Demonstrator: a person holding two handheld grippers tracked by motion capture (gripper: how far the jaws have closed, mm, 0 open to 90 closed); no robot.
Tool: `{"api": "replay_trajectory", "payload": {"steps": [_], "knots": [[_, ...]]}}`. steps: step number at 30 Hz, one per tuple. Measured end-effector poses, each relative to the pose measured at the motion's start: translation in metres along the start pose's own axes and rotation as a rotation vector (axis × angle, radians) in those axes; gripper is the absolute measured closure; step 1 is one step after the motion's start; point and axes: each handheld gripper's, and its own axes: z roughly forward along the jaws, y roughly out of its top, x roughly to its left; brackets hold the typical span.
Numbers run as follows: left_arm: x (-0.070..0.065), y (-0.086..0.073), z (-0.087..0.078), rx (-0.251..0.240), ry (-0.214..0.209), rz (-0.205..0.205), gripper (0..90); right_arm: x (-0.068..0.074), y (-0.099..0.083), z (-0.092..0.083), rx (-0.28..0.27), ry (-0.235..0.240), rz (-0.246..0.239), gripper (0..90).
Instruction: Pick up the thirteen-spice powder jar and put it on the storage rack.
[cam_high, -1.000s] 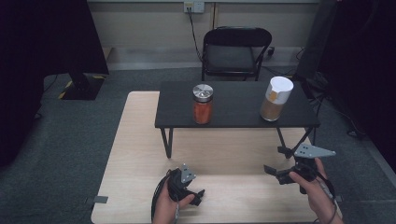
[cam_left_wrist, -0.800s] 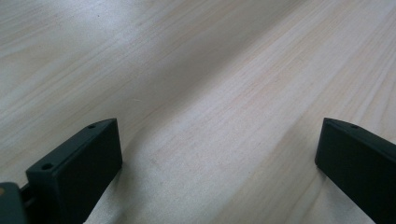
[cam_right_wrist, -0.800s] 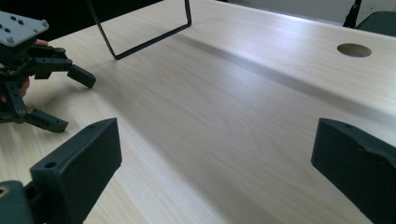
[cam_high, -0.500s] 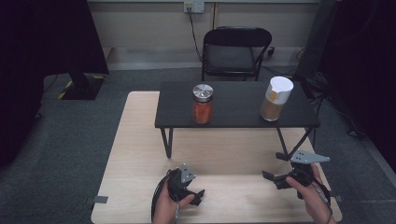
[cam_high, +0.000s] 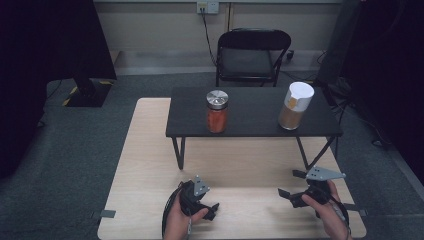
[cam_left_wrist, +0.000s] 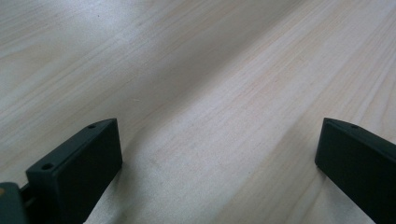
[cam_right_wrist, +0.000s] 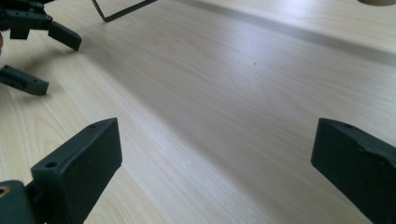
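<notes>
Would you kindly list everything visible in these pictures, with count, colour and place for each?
jar with orange contents: one, silver lid, on the black shelf, left of centre.
canister: one, white lid, brown contents, on the black shelf, right part.
black shelf: one, black, small raised table standing on the wooden table's far half.
wooden table: one, light wood, centre.
folding chair: one, black, behind the table.
wall socket: one, white, with a black cable hanging.
left gripper: one, black, jaws apart, low over the near edge.
right gripper: one, black, jaws apart, near right.
</notes>
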Motion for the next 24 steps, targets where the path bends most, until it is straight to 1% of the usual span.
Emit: {"api": "replay_trajectory", "payload": {"steps": [8, 17, 20, 22, 24], "knots": [[0.000, 0.000, 0.000, 0.000, 0.000, 0.000, 0.0, 0.001, -0.007, 0.005, 0.019, -0.002, 0.012, 0.9], [0.000, 0.000, 0.000, 0.000, 0.000, 0.000, 0.0, 0.003, -0.010, 0.011, 0.047, -0.006, 0.008, 1.0], [0.000, 0.000, 0.000, 0.000, 0.000, 0.000, 0.1, 0.003, -0.009, 0.014, 0.068, -0.010, 0.001, 0.9], [0.000, 0.000, 0.000, 0.000, 0.000, 0.000, 0.1, 0.004, -0.007, 0.016, 0.099, -0.012, -0.001, 1.4], [0.000, 0.000, 0.000, 0.000, 0.000, 0.000, 0.1, 0.008, -0.006, 0.016, 0.108, -0.029, -0.017, 1.2]]}}
